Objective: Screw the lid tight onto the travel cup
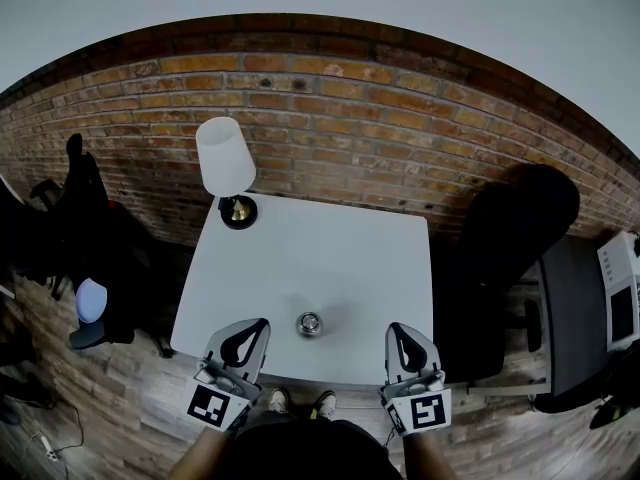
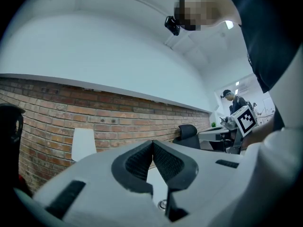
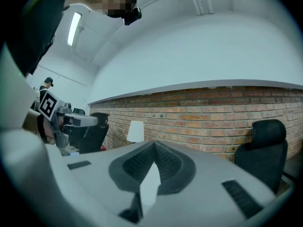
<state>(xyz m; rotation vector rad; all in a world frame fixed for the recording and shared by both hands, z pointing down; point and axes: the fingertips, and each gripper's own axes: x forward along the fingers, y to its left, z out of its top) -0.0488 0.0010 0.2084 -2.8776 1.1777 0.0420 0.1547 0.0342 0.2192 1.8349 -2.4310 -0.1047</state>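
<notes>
1. I'm looking down on a white table (image 1: 300, 258) pushed against a brick wall (image 1: 350, 118). A lamp (image 1: 225, 158) stands at its far left corner. Office chairs stand on either side.
2. The cup (image 1: 309, 323) stands upright near the table's front edge, about mid-width. Its axis runs straight up toward the head camera, so I only see its round, shiny top.
3. I see no separate lid lying on the table. Whether one sits on the cup, and how tight, I can't make out from above. This could be a lid resting loose or one already screwed home.
4. The left gripper (image 1: 258, 328) is level at the front edge. Its jaws are pressed together with nothing between them, and its own view confirms that.
5. The right gripper (image 1: 396, 332) is also level at the front edge, jaws fully closed and empty.
6. The relation that matters: the cup sits between the two grippers, slightly ahead of their tips. It lies to the right of the left one and to the left of the right one.
7. I judge the left gripper clearly nearer, and a sliver of the cup shows just under its jaws.
</notes>
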